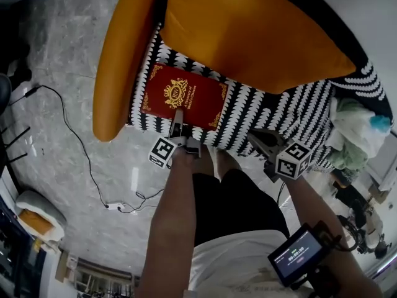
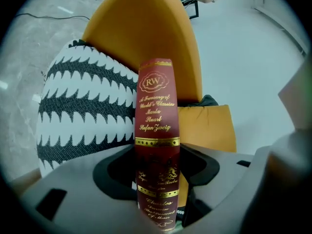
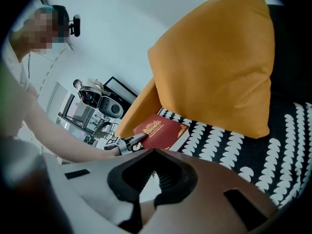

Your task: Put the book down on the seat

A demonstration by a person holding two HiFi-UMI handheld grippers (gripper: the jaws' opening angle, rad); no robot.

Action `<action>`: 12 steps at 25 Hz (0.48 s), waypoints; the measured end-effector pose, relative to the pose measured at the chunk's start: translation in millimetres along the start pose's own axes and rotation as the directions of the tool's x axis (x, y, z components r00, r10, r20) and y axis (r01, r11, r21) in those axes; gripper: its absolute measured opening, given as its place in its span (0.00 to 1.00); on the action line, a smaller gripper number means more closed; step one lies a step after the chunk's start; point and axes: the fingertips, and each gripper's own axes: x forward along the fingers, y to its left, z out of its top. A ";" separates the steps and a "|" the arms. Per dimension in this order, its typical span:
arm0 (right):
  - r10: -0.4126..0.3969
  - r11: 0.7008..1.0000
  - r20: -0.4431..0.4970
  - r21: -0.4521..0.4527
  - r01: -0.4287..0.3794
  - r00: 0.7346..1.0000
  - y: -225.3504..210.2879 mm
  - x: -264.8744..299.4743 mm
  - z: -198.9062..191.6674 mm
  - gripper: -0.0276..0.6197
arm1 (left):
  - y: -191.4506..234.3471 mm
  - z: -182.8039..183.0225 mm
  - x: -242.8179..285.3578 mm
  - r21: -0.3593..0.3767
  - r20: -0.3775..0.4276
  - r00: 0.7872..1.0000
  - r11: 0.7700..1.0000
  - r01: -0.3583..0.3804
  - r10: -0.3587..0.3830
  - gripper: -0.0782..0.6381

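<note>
**Book at the seat, left tongs not yet let go.**

Head view: the book (image 1: pixel 184 97) lies cover-up on the patterned seat (image 1: pixel 282 113), at its front corner beside the orange armrest (image 1: pixel 121 61) and apart from the cushion (image 1: pixel 248 30). My left tongs (image 1: pixel 178 121) pinch its near edge, so I judge it laid down but unreleased. Left gripper view: the spine (image 2: pixel 156 126) stands between the jaws, both pressed on it; I judge that a hold at the spine stops the covers splaying. Right gripper view: my right tongs (image 3: pixel 152 182) are pressed together on nothing and hang off the seat's front edge, probably to leave the left room.
</note>
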 end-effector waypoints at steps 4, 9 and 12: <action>0.001 1.000 0.004 0.008 -0.001 1.000 -5.2 2.9 0.3 0.07 | 7.6 -0.2 0.7 -0.016 -0.014 1.000 1.000 0.013 -0.013 0.46; 0.007 1.000 0.013 0.007 -0.007 1.000 -7.6 4.2 1.7 0.07 | 9.7 -1.1 -1.7 -0.009 -0.012 0.999 0.999 0.034 -0.034 0.47; 0.008 1.000 0.018 0.006 -0.009 1.000 -9.2 6.0 2.6 0.07 | 11.3 -0.5 -2.0 -0.006 -0.012 0.999 0.999 0.045 -0.045 0.47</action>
